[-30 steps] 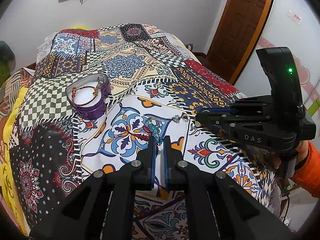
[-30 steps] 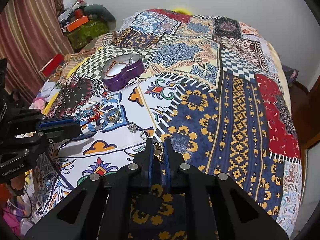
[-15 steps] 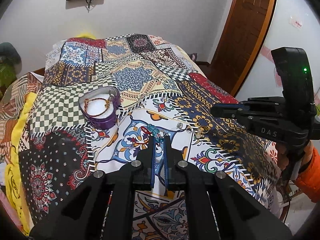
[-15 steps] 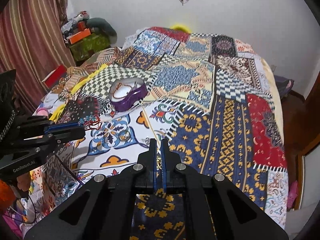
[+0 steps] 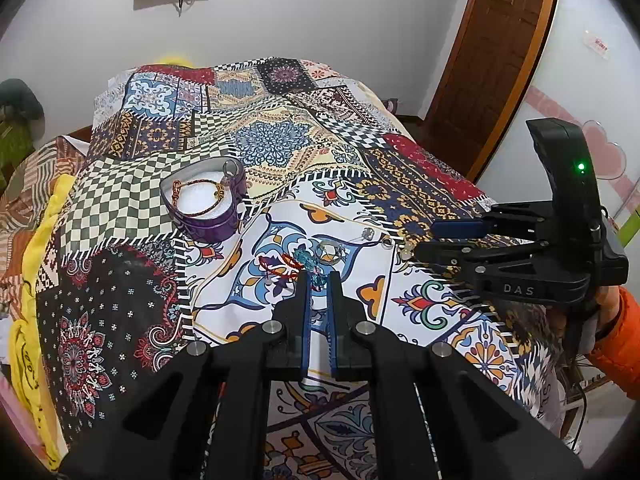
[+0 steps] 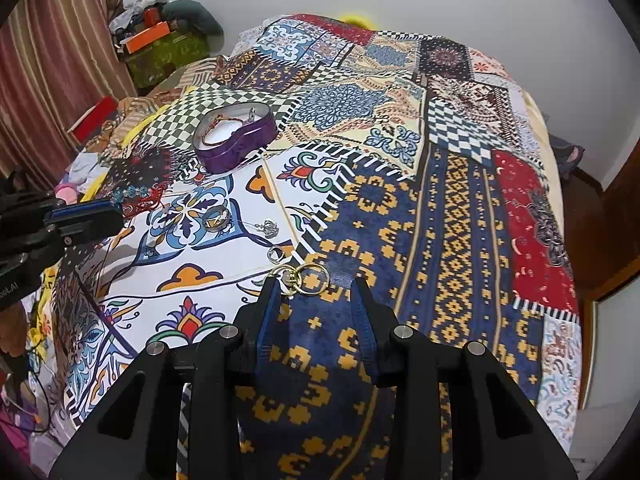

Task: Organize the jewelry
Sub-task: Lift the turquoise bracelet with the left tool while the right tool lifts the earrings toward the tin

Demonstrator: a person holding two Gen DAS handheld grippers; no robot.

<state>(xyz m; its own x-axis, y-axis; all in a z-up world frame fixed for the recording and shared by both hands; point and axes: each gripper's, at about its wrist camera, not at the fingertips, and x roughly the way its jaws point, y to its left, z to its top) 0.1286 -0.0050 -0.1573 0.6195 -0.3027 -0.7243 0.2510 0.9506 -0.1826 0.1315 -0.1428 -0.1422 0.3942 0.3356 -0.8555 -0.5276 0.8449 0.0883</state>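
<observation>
Just ahead of our right gripper [image 6: 316, 280], jaws wide apart, lay the gold ring [image 6: 313, 278]; our left gripper [image 5: 319, 276] pinched the blue charm [image 5: 305, 258].

purple heart tin [image 6: 240, 142]: open, bracelet inside | gold rings [image 6: 306, 278]: linked, flat on bedspread [image 6: 440, 200]

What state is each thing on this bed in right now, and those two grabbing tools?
Purple tin: lid off, bracelet inside.
Gold rings: on the bedspread, between the fingers, not gripped.
Silver ring: lying flat, loose.
Teal bead piece: on the bedspread at the left fingers' tips.
Right gripper: open.
Left gripper: nearly closed, narrow gap.
</observation>
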